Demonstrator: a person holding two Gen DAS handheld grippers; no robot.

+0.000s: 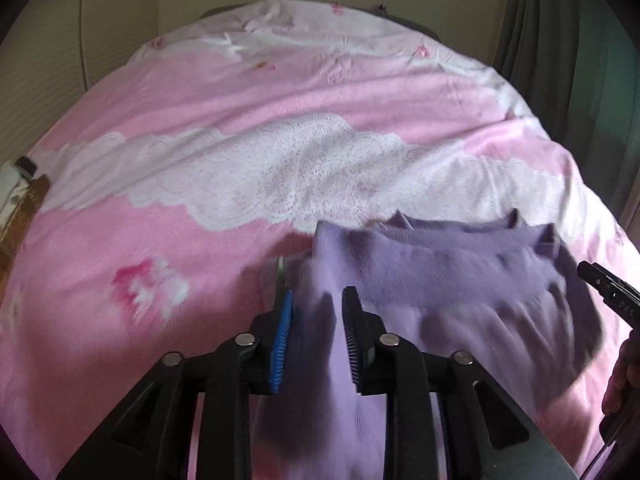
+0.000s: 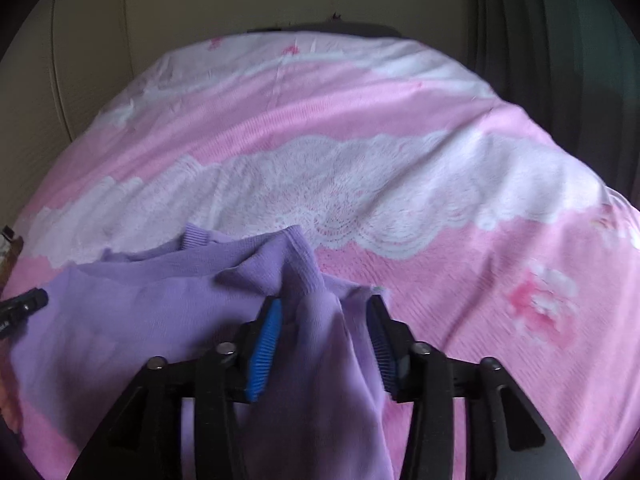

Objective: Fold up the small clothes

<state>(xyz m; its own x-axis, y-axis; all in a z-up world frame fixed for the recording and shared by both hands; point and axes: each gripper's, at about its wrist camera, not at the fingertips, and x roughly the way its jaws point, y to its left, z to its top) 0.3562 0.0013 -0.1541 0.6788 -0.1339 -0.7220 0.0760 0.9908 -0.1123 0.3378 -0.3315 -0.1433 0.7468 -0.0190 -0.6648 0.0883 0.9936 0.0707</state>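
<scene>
A small purple knit garment (image 1: 460,280) hangs stretched between my two grippers above the bed; its ribbed hem runs along the top. My left gripper (image 1: 318,300) is shut on the garment's left corner, with cloth draped down between the fingers. My right gripper (image 2: 324,304) is shut on the garment's right corner (image 2: 296,268), cloth bunched between its fingers. The right gripper's tip (image 1: 600,280) shows at the right edge of the left wrist view. The left gripper's tip (image 2: 24,304) shows at the left edge of the right wrist view.
A pink and white lace-patterned bedspread (image 1: 260,168) covers the bed (image 2: 400,184) below. A white and brown item (image 1: 20,196) lies at the bed's left edge. A beige wall is behind, and dark green curtains (image 1: 560,40) hang at the right.
</scene>
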